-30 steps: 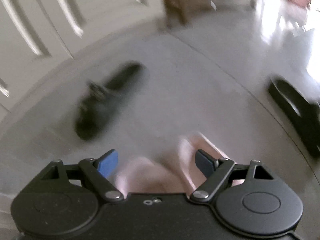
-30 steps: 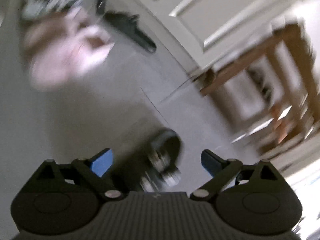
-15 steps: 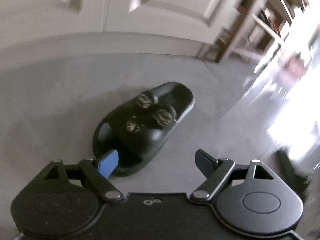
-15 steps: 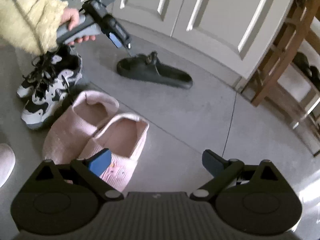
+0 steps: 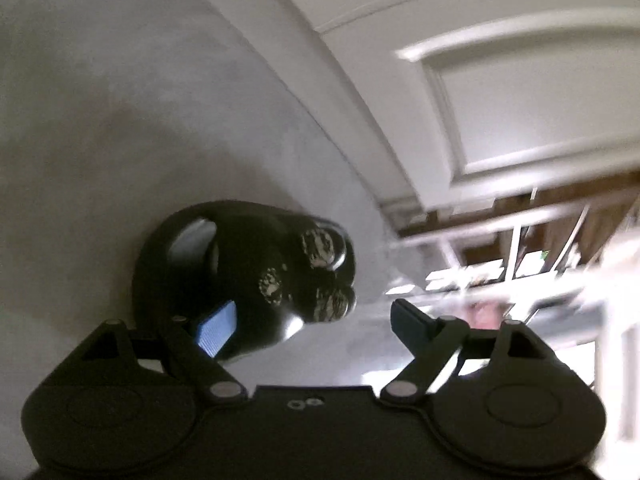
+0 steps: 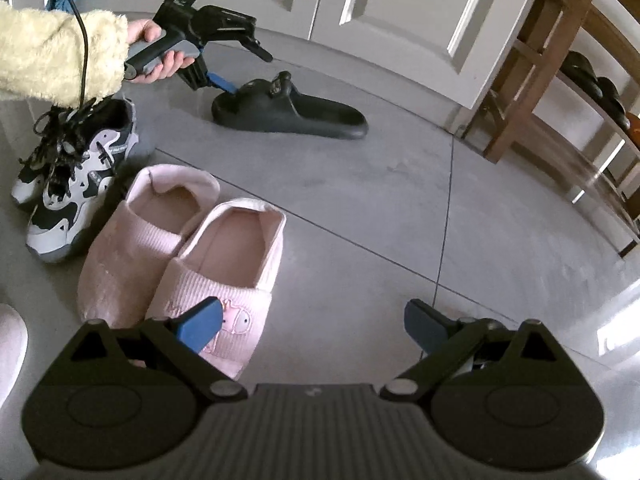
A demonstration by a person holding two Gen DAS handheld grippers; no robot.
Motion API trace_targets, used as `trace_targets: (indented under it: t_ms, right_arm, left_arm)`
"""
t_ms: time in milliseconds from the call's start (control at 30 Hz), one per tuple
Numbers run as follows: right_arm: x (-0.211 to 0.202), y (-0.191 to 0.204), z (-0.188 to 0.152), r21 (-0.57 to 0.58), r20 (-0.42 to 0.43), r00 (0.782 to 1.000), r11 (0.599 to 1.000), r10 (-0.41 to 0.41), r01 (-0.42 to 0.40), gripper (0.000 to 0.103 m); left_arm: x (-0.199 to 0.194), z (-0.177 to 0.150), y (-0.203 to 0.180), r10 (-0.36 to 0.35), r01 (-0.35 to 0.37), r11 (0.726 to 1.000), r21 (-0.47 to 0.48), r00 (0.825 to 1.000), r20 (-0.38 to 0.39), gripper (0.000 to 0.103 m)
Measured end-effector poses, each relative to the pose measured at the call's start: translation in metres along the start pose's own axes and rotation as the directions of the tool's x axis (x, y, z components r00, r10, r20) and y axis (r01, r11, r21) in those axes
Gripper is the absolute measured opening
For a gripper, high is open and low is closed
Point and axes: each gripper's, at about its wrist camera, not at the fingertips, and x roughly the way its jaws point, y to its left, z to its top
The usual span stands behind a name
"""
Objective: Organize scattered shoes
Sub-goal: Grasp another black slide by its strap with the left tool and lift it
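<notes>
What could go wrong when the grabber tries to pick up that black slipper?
1. The left gripper is open, with only one finger near the toe end of the black slipper. Gripped there, the long heel could droop or slip out.
2. The bumpy charms on its strap might stop the fingers closing flat.
3. The sneakers sit close under the hand and could get bumped.

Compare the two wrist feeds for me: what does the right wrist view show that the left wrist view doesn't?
Only the right wrist view shows the pink slippers side by side, the black-and-grey sneakers, the fuzzy yellow sleeve, and the open right claw over bare floor. Only the left wrist view shows the charms on the slide's strap close up. Both show the black slide, the white doors, the wooden rack and the open left claw.
</notes>
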Motion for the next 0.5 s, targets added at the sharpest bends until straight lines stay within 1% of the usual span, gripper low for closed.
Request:
trace_targets:
  t_ms: [33,233,300,333,433,500]
  right_arm:
    - [0.000,0.001,0.000,-0.004,-0.003,1.000,1.000,-0.002,0.002,0.099]
    - [-0.001,0.010,0.005,-0.057,0.009,1.000,0.998,-0.007,0.007,0.099]
    - [0.000,0.012,0.008,-0.072,0.010,1.000,0.997,-0.007,0.008,0.099]
    - [0.002,0.013,0.011,-0.070,0.010,1.000,0.998,-0.002,0.003,0.099]
    - [0.001,0.011,0.014,-0.052,0.022,1.000,0.998,0.020,-0.019,0.099]
    - [0.000,0.011,0.015,-0.048,0.025,0.999,0.999,0.026,-0.025,0.099]
  left_arm:
    - [0.000,-0.001,0.005,-0.001,0.002,1.000,-0.029,1.000,0.012,0.084]
    - [0.015,-0.005,0.018,-0.038,0.039,0.994,-0.103,0.999,0.011,0.084]
    - [0.022,-0.007,0.017,-0.046,0.046,0.994,-0.103,0.999,0.005,0.084]
    - [0.027,-0.007,0.014,-0.052,0.051,0.993,-0.103,0.999,-0.005,0.084]
    - [0.041,-0.002,0.013,-0.081,0.075,0.986,-0.151,0.996,-0.033,0.084]
    - [0.043,-0.001,0.013,-0.096,0.092,0.982,-0.166,0.995,-0.011,0.082]
